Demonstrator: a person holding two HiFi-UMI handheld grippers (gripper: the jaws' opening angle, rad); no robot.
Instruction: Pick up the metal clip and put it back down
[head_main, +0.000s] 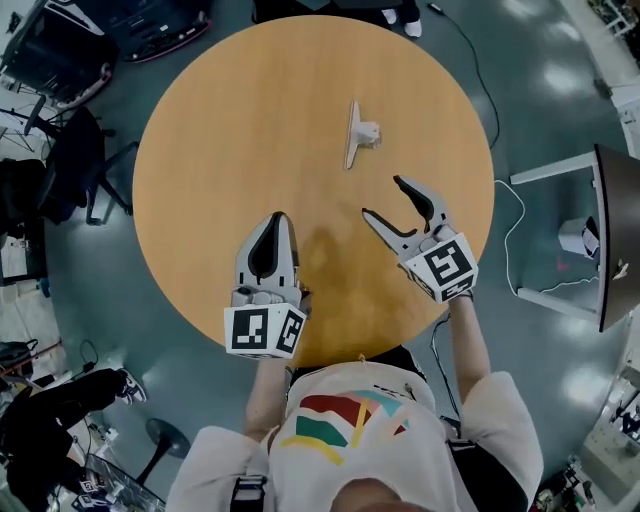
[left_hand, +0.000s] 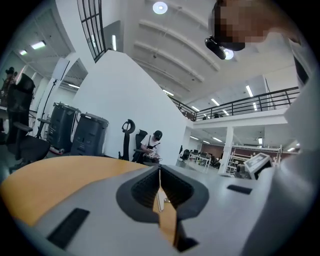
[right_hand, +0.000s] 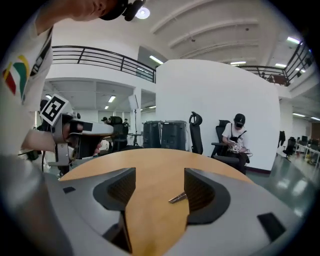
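The metal clip (head_main: 357, 133) lies on the round wooden table (head_main: 230, 120), right of its middle and toward the far side. My right gripper (head_main: 382, 197) sits just short of it, jaws spread wide with nothing between them. In the right gripper view the clip (right_hand: 177, 198) rests on the wood ahead, close to the right jaw's inner face, and the right gripper (right_hand: 159, 182) touches nothing. My left gripper (head_main: 280, 218) rests on the table nearer me, to the left, with its tips together and nothing held. In its own view the left gripper (left_hand: 159, 171) shows only a thin slit.
A white desk (head_main: 555, 170) and a cable (head_main: 510, 230) are on the floor to the right. Office chairs (head_main: 80, 170) and dark gear stand at the left. A seated person (right_hand: 234, 137) and black bins (right_hand: 167, 134) are beyond the table's far edge.
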